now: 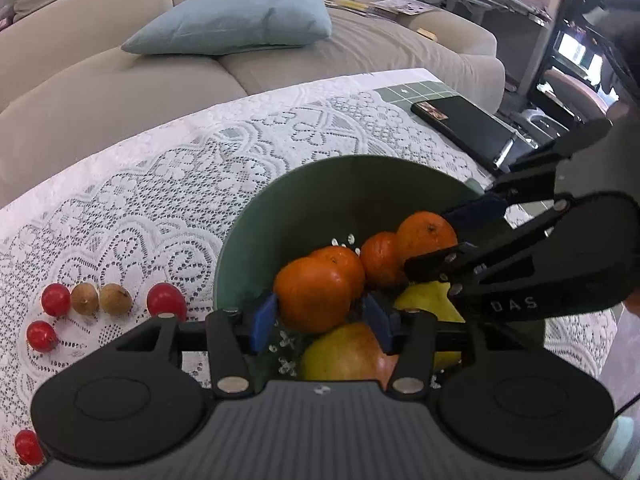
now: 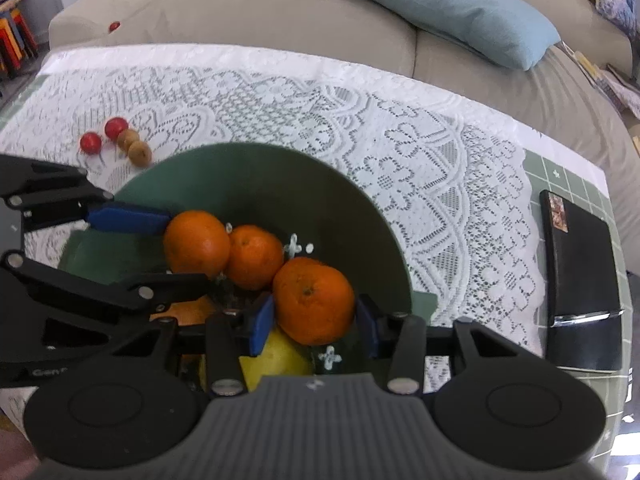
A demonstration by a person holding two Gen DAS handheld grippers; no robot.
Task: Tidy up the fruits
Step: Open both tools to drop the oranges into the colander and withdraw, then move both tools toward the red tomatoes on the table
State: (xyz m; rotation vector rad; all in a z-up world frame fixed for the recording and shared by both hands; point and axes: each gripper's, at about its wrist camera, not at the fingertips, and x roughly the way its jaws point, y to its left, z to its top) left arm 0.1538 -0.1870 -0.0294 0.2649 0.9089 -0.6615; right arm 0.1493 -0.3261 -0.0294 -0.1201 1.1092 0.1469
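Observation:
A green bowl [image 1: 248,232] [image 2: 360,208] on the lace cloth holds several oranges, a yellow fruit [image 1: 428,300] [image 2: 280,356] and a yellow-red fruit [image 1: 348,356]. My left gripper [image 1: 320,320] [image 2: 186,250] stands open around the nearest orange [image 1: 316,296] [image 2: 196,244]; one blue pad lies against it and the other stands a little off. My right gripper [image 2: 316,326] [image 1: 436,236] is shut on another orange [image 2: 314,304] [image 1: 426,236] at the bowl's right side, a pad on each flank. Between these two rests a third orange [image 2: 254,256].
Small red fruits [image 1: 56,300] [image 2: 116,128] and brown ones [image 1: 115,299] [image 2: 139,152] lie on the white lace tablecloth [image 1: 160,200] left of the bowl. A black case [image 1: 472,128] [image 2: 580,264] sits at the table's right end. Behind the table is a beige sofa with a blue pillow [image 1: 232,20].

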